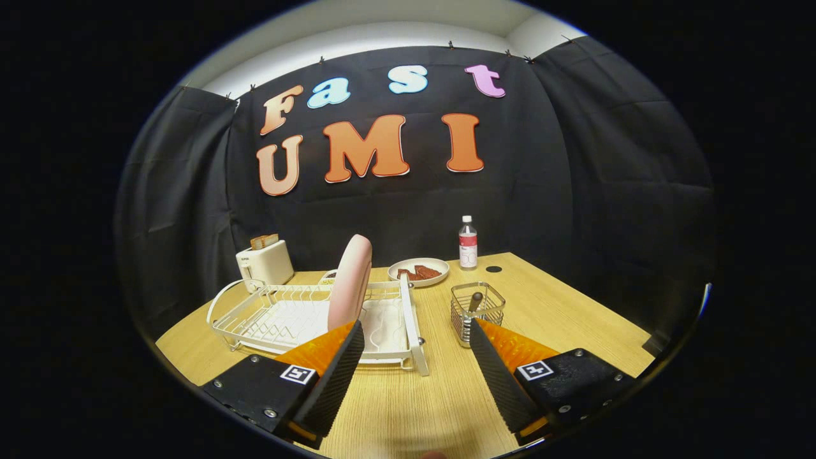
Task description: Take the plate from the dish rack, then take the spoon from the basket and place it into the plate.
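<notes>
Wood-grain worktop (574, 306) under everything in the gripper view. Tongs (417, 331) spread wide, released, gripping nothing, bare worktop between the fingers. White wire dish rack (268, 315) just ahead of the left finger, pink plate (350, 280) upright on edge in it, top rising above that fingertip. Small wire basket (478, 306) just beyond the right fingertip, dark spoon (475, 301) handle poking up inside. Farther back: white toaster (264, 264) with bread in its slots, beyond the rack; white dish of reddish-brown food (419, 271); clear bottle (468, 242) with a red label, near the cloth wall.
</notes>
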Demonstrator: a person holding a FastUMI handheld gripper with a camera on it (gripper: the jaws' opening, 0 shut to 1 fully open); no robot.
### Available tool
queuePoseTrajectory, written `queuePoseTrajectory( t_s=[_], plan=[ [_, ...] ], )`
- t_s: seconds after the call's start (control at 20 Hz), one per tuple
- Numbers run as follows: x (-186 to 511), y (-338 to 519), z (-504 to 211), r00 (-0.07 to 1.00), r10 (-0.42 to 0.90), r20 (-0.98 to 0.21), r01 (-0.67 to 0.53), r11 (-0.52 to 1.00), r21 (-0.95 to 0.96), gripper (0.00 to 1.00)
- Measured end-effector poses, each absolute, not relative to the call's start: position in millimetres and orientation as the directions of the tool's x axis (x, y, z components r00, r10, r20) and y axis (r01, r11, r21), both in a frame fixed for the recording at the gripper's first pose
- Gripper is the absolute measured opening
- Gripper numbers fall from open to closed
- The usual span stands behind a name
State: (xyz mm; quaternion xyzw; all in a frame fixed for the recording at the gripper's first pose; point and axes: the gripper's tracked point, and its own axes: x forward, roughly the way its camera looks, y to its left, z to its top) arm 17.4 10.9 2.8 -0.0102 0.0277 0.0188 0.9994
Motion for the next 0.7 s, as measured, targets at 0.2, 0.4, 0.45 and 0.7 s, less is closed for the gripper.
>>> queuePoseTrajectory(
  t_s=[0.2, 0.4, 0.45, 0.7],
  plan=[
    [29.7, 23.2, 22.6, 0.997, 0.063, -0.053, -0.065, 0.997, -0.032, 0.99],
    [44.9, 37.7, 37.9, 0.994, 0.084, -0.063, -0.087, 0.995, -0.04, 0.99],
    [49.2, 41.2, 40.8, 0.993, 0.09, -0.071, -0.093, 0.995, -0.036, 0.99],
    [73.6, 57.3, 54.9, 0.994, 0.08, -0.079, -0.085, 0.994, -0.063, 0.99]
  ],
)
